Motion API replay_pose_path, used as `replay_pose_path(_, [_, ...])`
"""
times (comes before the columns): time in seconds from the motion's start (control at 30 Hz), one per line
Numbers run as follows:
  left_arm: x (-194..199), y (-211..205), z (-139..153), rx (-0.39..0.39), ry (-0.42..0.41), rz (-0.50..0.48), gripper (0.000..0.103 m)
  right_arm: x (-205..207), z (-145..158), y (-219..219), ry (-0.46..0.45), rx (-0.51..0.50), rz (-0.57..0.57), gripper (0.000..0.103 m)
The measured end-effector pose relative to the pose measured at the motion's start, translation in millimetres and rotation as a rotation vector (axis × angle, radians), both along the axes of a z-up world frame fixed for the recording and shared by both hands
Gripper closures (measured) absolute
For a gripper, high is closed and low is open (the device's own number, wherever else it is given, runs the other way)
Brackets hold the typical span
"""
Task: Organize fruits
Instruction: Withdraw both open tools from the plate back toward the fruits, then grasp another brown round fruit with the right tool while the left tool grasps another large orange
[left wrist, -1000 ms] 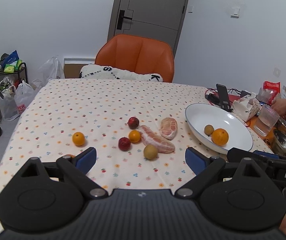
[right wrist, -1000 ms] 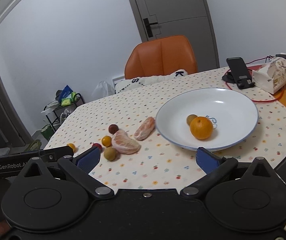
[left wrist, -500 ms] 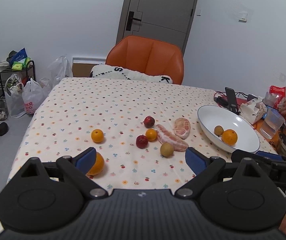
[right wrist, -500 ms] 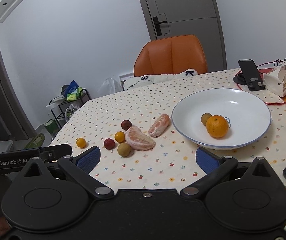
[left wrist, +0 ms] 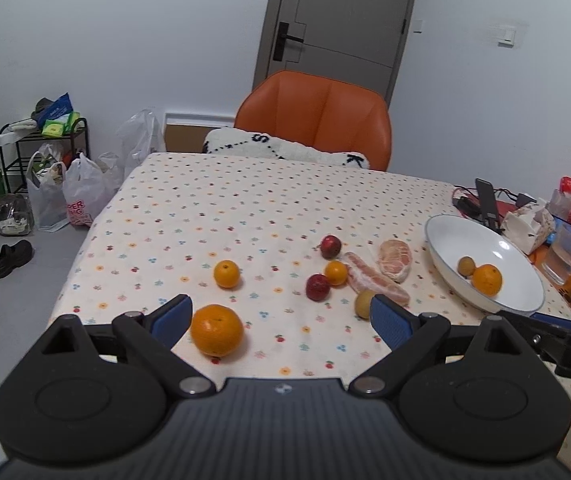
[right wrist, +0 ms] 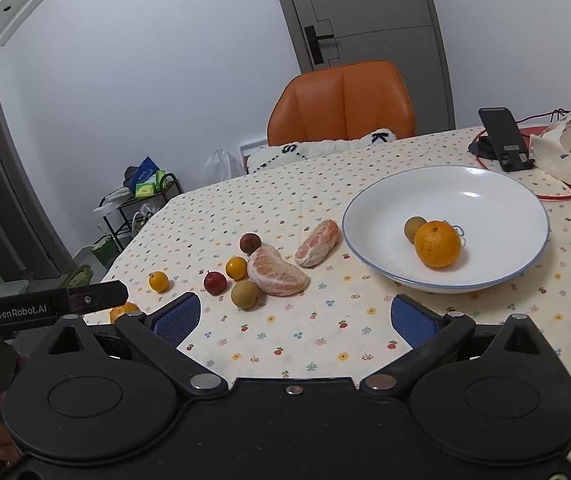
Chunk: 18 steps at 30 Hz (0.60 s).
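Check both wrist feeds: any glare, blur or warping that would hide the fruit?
Left wrist view: sharp, evenly lit; fisheye bends the door frame, and the large orange casts only a soft shadow. Right wrist view: a small glare spot on the white plate, with the orange in it clearly readable.

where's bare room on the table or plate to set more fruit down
The plate is mostly bare: only an orange and a small brown fruit sit near its front. The cloth toward the chair is free. It is crowded around the pomelo segments.
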<state>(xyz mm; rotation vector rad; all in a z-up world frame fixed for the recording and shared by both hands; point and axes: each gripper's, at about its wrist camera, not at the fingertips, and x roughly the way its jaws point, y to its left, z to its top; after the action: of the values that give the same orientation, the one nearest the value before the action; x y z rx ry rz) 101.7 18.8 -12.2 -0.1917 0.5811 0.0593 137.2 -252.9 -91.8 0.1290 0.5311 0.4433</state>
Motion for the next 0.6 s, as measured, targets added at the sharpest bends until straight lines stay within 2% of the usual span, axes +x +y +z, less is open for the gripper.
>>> replay_pose_path(0.3, [8, 17, -6, 0.002, 0.011, 0.045, 0.008, 14, -7, 7, 0.027, 0.003, 0.02, 0.0])
replay_pose_path(0.6, [18, 20, -12, 0.007, 0.025, 0.038, 0.008, 26, -10, 13, 0.041, 0.008, 0.037, 0.0])
